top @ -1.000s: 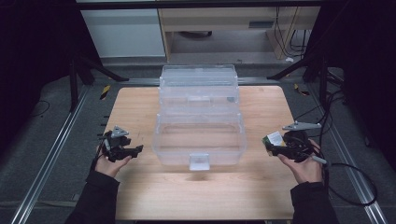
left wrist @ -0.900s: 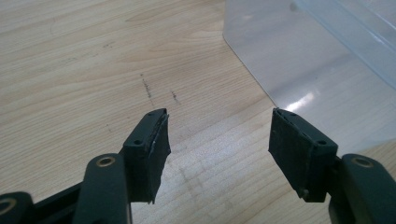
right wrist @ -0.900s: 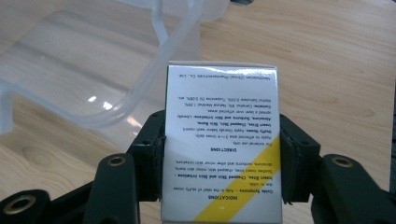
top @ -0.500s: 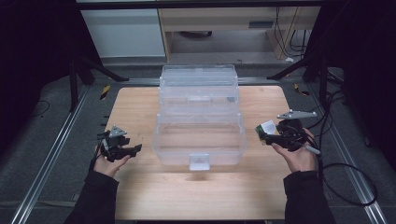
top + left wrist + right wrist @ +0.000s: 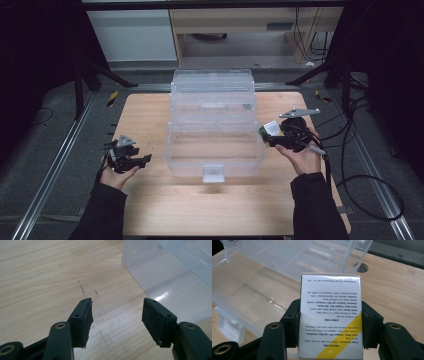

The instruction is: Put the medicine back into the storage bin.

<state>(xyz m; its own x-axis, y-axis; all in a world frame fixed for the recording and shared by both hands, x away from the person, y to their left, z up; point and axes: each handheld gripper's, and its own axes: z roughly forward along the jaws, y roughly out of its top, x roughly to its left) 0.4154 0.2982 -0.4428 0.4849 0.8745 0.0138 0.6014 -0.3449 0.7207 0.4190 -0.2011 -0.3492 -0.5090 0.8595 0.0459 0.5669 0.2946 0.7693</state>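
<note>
Showing printed white box (image 5: 331, 315), yellow stripe

A lab recording rig: a wooden table (image 5: 150, 115) on metal rails (image 5: 55, 165), dark curtains, loose cables (image 5: 360, 165).

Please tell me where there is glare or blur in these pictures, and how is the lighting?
High view: table lit, surroundings dark, picture soft. Left gripper view: a bright glare spot on the clear bin; claws sharp. Right gripper view: a glare band across the top of the box; its print is sharp but upside down, the bin behind slightly soft.
</note>
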